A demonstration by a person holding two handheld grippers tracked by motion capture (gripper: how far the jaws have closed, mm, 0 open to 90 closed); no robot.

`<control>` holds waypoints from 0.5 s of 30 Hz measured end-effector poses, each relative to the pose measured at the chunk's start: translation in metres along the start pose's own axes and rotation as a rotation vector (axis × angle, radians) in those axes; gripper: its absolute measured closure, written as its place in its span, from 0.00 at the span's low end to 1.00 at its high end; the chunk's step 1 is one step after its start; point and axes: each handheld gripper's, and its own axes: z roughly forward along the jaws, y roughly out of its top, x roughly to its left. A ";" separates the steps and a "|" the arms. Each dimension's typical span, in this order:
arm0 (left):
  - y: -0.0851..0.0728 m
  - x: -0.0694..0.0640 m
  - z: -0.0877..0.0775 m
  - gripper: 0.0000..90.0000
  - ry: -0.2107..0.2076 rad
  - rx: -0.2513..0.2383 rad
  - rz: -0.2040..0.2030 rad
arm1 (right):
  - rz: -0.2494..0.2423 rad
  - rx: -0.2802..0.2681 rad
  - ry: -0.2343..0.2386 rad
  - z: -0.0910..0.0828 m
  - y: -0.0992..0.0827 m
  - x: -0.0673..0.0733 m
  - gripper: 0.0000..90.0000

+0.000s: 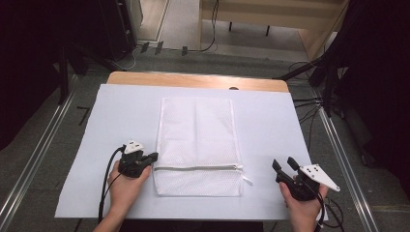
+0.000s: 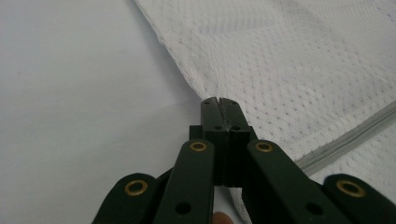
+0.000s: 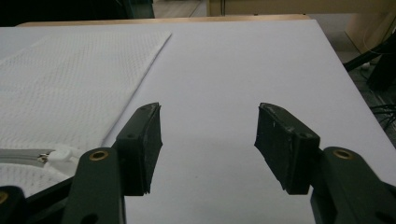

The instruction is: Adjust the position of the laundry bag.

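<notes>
**Mesh bag flat on the sheet, zipper closed**

The white mesh bag (image 1: 198, 145) lies flat mid-table, contents not discernible. The left gripper (image 1: 153, 156) is pinched closed at the bag's left edge by the zipper (image 1: 198, 168); whether it grips fabric is unclear. The right gripper (image 1: 284, 164) stands apart, jaws spread, holding nothing.

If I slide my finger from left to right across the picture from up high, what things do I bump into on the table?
Left gripper → white mesh bag → zipper pull → right gripper.

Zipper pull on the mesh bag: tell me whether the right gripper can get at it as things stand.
Probably yes: the right gripper is open, the zipper pull lies exposed at the mesh bag's near edge, with only bare white sheet between.
</notes>
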 end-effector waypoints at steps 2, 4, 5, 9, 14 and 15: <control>-0.002 0.005 -0.002 1.00 -0.005 0.005 -0.012 | 0.000 -0.001 0.002 0.000 0.000 0.001 0.47; -0.003 0.007 -0.001 1.00 -0.014 0.012 -0.013 | 0.004 -0.004 0.010 0.000 0.000 0.004 0.49; -0.003 0.008 -0.002 1.00 -0.022 0.008 -0.012 | 0.013 -0.005 0.021 -0.001 0.000 0.005 0.50; -0.002 0.012 -0.014 0.71 -0.001 -0.052 0.011 | 0.092 -0.002 0.081 -0.001 0.004 0.010 0.55; -0.008 0.016 -0.034 0.51 -0.007 -0.137 0.012 | 0.057 0.039 0.146 -0.002 0.004 0.026 0.60; -0.013 0.014 -0.036 0.50 -0.023 -0.153 0.002 | 0.064 0.046 0.161 -0.002 0.001 0.028 0.62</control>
